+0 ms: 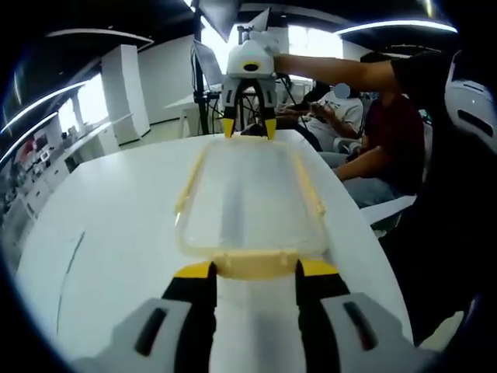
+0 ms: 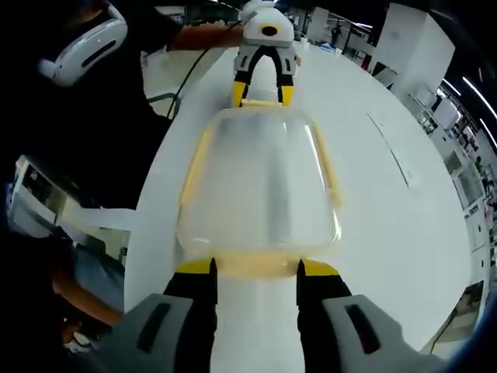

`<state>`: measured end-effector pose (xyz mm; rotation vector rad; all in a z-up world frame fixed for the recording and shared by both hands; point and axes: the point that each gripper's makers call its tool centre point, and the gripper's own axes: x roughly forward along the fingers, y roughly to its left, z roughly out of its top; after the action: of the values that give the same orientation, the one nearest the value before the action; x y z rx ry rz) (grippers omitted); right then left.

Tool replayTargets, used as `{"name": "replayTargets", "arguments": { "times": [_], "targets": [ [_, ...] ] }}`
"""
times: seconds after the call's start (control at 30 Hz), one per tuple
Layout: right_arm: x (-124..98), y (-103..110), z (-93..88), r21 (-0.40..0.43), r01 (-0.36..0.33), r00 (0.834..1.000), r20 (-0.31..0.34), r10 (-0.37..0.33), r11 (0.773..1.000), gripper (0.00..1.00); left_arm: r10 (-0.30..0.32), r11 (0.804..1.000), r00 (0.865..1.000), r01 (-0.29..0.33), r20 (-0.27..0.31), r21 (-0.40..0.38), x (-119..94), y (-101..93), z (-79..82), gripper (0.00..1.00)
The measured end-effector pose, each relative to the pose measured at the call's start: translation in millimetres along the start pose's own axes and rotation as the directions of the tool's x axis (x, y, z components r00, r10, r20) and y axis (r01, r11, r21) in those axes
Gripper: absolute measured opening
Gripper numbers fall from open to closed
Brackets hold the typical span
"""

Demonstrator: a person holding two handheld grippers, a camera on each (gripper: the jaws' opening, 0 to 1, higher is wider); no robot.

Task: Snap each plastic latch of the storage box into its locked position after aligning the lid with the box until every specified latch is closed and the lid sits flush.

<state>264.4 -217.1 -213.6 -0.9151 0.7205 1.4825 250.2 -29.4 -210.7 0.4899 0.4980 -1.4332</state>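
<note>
A clear plastic storage box point(image 1: 252, 206) with a translucent lid and pale yellow latches lies lengthwise on a white round-edged table point(image 1: 116, 225), caught between the two tools, one at each short end. In the left gripper view, the left gripper point(image 1: 254, 270) has its yellow-tipped black jaws spread about as wide as the near yellow end latch point(image 1: 256, 264), which sits between the tips; whether the tips press on it or merely flank it I cannot tell. At the far end of that view the right gripper point(image 1: 248, 128) stands with its jaws parted over the opposite end. The right gripper view mirrors this: the right gripper point(image 2: 256, 268) straddles its own near end latch point(image 2: 256, 266), jaws open to roughly the latch's width, holding nothing firmly as far as can be seen, while the left gripper point(image 2: 264, 95) meets the far end. The long side latches point(image 1: 189, 190) appear to lie along the rim, though their locked state is unclear. To do this step well, I judge both ends should be pressed squarely and together, keeping the lid centred so neither end lifts, pushing each latch down and inward until it seats rather than prying at a corner.
</note>
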Motion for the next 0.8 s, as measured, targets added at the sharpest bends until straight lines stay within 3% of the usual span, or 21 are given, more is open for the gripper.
{"name": "replayTargets", "arguments": {
  "times": [0.8],
  "targets": [
    [30,-1,77.8,-0.041,-0.003,0.998,0.056,0.005,0.999,0.38,0.044,0.999,0.999,-0.044,-0.003,0.003,-76,-4.7,-41.8,0.39]
  ]
}}
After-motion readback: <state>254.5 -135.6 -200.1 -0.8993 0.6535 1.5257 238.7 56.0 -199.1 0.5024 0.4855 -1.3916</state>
